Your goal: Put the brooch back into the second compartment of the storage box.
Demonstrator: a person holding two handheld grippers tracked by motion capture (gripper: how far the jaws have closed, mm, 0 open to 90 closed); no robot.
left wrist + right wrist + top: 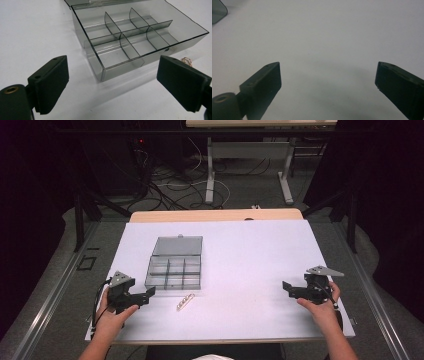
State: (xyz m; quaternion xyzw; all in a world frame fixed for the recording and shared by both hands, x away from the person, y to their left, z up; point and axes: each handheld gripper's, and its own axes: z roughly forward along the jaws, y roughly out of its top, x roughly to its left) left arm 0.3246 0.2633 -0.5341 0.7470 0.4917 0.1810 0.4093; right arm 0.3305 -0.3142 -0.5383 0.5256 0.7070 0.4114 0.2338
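1. Left gripper near front edge, jaws apart, nothing between; right gripper likewise apart, well off to the side.
2. Small pale beaded bracelet lying on white table, just before box; not yet picked up.
3. Smoky clear plastic box with 6 compartments open, empty; placing probably left.

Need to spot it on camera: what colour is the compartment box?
Smoky grey, see-through plastic; the compartment box shows best in the left gripper view.

Small pale beaded piece beside the compartment box, perhaps a chain, too small to identify
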